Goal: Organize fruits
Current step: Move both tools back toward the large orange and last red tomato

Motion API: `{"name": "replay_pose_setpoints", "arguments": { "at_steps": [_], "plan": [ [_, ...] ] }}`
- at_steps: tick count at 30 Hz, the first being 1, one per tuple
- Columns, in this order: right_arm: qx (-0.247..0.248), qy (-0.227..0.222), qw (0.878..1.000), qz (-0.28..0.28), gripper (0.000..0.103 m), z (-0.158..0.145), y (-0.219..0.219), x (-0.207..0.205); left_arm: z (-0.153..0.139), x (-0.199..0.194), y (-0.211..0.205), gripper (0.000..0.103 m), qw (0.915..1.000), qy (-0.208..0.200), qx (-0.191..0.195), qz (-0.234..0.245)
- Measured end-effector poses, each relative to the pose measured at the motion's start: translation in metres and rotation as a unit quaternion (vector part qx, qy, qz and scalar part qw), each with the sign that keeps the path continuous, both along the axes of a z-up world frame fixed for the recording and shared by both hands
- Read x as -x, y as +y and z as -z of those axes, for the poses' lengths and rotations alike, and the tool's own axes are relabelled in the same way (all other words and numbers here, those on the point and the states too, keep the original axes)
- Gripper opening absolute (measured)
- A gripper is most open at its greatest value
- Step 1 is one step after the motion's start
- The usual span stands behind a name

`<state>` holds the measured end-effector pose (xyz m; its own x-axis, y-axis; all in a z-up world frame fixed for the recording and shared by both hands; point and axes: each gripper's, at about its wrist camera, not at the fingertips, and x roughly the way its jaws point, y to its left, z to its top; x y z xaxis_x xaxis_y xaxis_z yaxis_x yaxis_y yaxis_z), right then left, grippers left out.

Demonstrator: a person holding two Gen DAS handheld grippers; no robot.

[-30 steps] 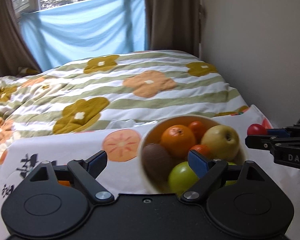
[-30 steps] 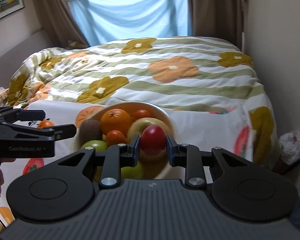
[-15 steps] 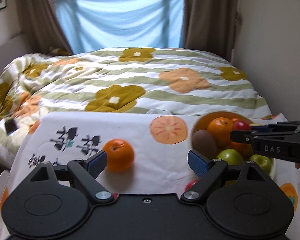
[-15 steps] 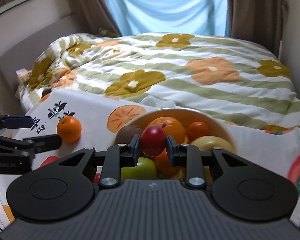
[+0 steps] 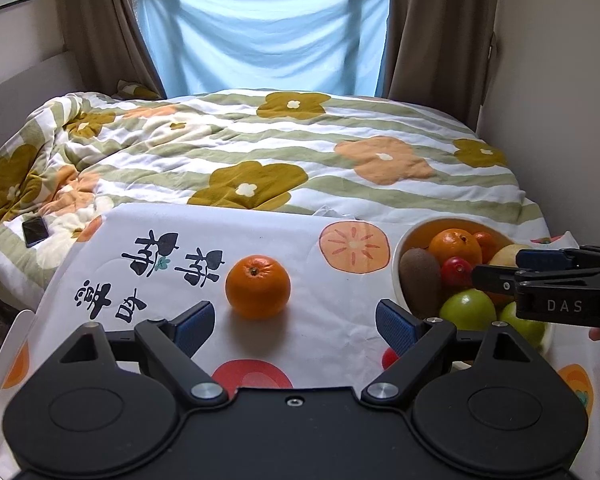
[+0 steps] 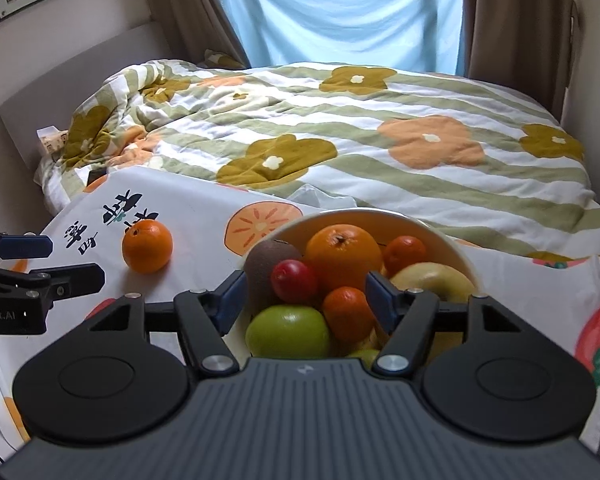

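Fingers of the left gripper (image 5: 294,322) stand wide and empty, the loose orange (image 5: 257,292) lying on the tabletop (image 5: 332,320) straight ahead between them; the right gripper (image 6: 303,300), its jaws just opened, hangs over the fruit bowl (image 6: 440,232), farther off.

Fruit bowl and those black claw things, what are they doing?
A person is tidying fruit into the bowl with two hand-held grippers. The right gripper has just been opening; the small red fruit now sits free on the pile between its fingers. The left gripper, open, points at the orange alone on the printed cloth.
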<state>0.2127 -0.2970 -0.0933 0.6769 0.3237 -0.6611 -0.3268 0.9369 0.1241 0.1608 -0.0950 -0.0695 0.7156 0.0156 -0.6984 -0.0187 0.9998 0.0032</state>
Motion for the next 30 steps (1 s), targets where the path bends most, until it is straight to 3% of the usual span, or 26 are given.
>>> {"name": "replay_pose_setpoints", "arguments": {
  "at_steps": [10,15,18,24,30],
  "plan": [
    [0.009,-0.018,1.0,0.022,0.081,-0.031,-0.008,0.038,-0.027,0.033,0.0,0.091,0.9996,-0.025,0.005,0.012],
    [0.005,-0.023,0.999,0.034,0.096,-0.047,-0.007,0.061,-0.042,0.061,0.007,0.091,0.9994,-0.035,0.0,0.0],
    [0.003,-0.019,0.999,0.037,0.096,-0.054,-0.003,0.073,-0.049,0.073,0.016,0.098,0.9992,-0.04,-0.01,-0.004],
    [-0.004,-0.007,0.998,0.055,0.097,-0.054,0.017,0.089,-0.053,0.083,0.045,0.1,0.9988,-0.046,-0.016,-0.007],
    [-0.01,0.0,0.995,0.098,0.097,-0.044,0.044,0.098,-0.051,0.067,0.08,0.1,0.9984,-0.046,-0.017,0.028]
  ]
}}
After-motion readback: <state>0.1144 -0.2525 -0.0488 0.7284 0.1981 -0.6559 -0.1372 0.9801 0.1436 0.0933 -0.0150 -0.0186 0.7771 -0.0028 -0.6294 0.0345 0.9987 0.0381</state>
